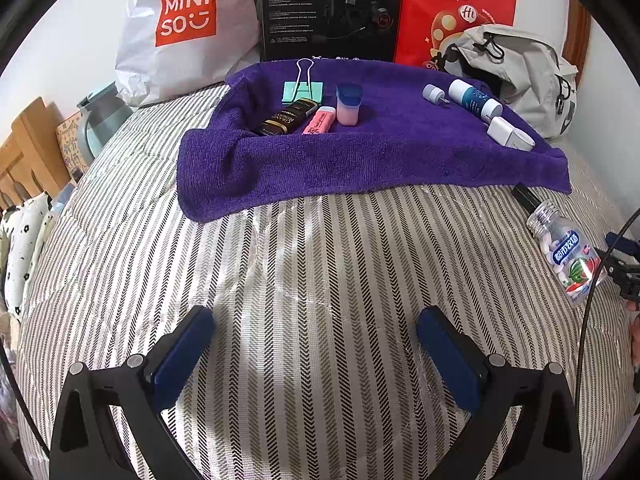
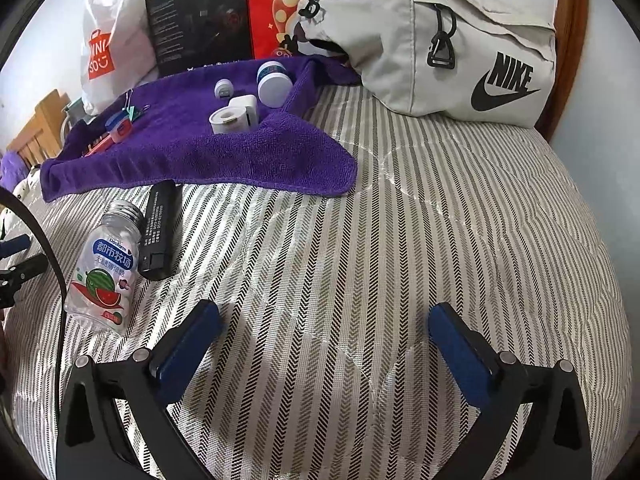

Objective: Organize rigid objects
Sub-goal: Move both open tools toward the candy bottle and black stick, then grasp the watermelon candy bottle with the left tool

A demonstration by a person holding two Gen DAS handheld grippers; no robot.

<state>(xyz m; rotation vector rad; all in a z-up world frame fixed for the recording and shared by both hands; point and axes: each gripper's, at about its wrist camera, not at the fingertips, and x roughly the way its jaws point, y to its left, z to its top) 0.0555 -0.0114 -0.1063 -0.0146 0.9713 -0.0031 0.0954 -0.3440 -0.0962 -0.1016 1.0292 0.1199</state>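
Purple terry towel lies across the far half of the striped quilted bed cover, and most of the small rigid things already sit on it in two groups: toward its left edge a mint-green binder clip, a dark chocolate bar box, a pink eraser and a pink cup with a blue lid; toward its right edge a white-and-blue tube, a small grey cap and a white plug adapter. Two things lie off the towel, on the bare cover just in front of its near edge: a clear plastic bottle of mints with a watermelon label, on its side, and a flat black rectangular battery-like block touching or just beside it. Both the left gripper and the right gripper hover over the cover with jaws spread wide, holding nothing. I judge the sorting is partly done and a pick is in hand. Next, the right gripper would need to swing left, straddle the bottle across its width, and close gently, since the round body may roll.
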